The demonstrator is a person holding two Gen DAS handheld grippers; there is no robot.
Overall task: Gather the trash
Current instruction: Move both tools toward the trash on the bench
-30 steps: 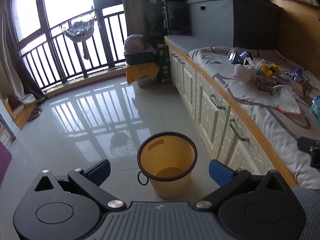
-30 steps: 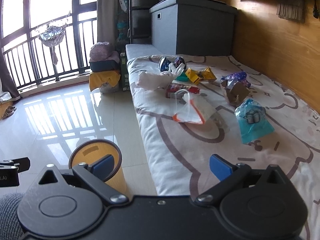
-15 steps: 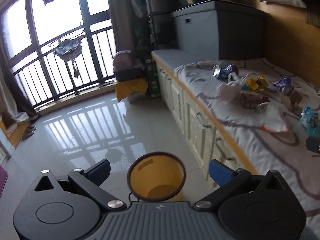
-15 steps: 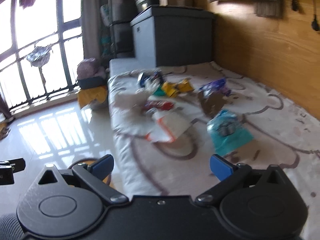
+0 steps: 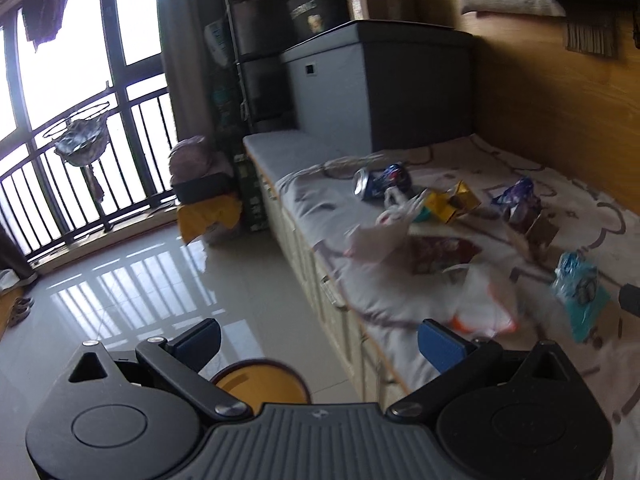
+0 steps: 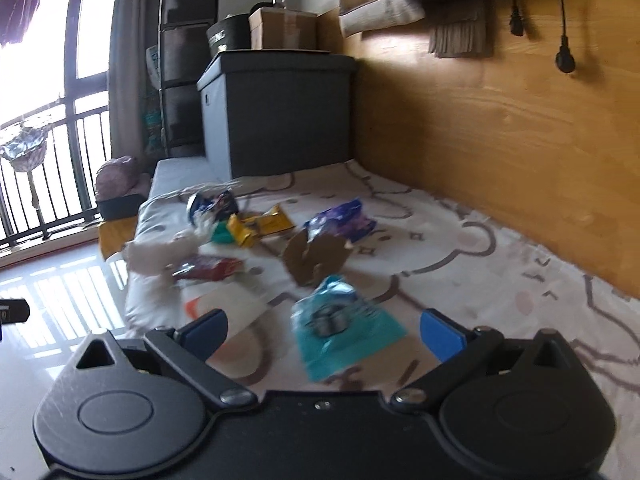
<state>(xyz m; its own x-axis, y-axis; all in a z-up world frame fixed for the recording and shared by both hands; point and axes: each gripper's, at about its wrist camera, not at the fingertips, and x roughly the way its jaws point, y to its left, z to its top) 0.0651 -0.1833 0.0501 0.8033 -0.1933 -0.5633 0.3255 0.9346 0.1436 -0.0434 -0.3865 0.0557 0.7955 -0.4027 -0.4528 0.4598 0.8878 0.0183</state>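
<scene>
Trash lies scattered on the patterned bedding: a teal packet [image 6: 340,326], a torn cardboard piece [image 6: 316,258], a purple wrapper [image 6: 340,222], yellow wrappers [image 6: 260,228], a red packet [image 6: 210,269], a white plastic bag [image 6: 164,254] and a crushed blue can [image 5: 380,182]. My right gripper [image 6: 322,334] hangs open just above the teal packet, which lies between its blue fingertips. Over the floor my left gripper [image 5: 318,342] is open and empty, with the yellow bin [image 5: 260,384] below it, mostly hidden by the gripper body.
A grey storage box [image 6: 276,112] stands at the bed's far end against the wood wall [image 6: 500,120]. White drawers [image 5: 332,292] line the bed's side. Glossy tiled floor [image 5: 140,280] stretches to the railed window [image 5: 80,160], with a yellow-draped stool [image 5: 208,212] near it.
Both grippers have tilted up and moved toward the bed. The bin slid to the bottom of the left view. The teal packet now lies between the right fingertips.
</scene>
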